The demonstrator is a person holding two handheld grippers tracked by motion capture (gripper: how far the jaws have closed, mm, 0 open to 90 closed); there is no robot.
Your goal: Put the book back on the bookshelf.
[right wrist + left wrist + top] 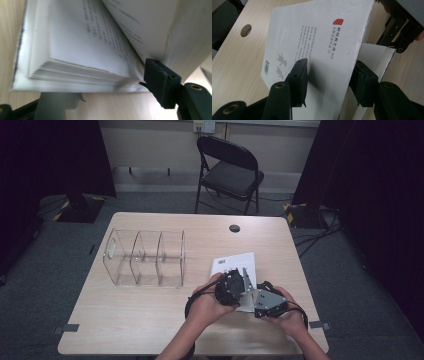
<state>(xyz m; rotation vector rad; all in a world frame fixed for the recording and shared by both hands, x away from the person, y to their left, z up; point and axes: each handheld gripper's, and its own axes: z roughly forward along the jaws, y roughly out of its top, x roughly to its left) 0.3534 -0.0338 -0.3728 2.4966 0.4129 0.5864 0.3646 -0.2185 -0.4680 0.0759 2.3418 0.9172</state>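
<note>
Book (234, 265) at table (150, 330) five o'clock, back cover raised. My left gripper (329, 82) clamps that cover, lifting it so pages fan open. My right gripper (105, 100) stands apart at the page edges, one jaw tucked under them, ready to grip.

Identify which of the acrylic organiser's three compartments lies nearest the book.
The right-hand compartment of the clear organiser; it faces the white book, while the other two sit further left.
</note>
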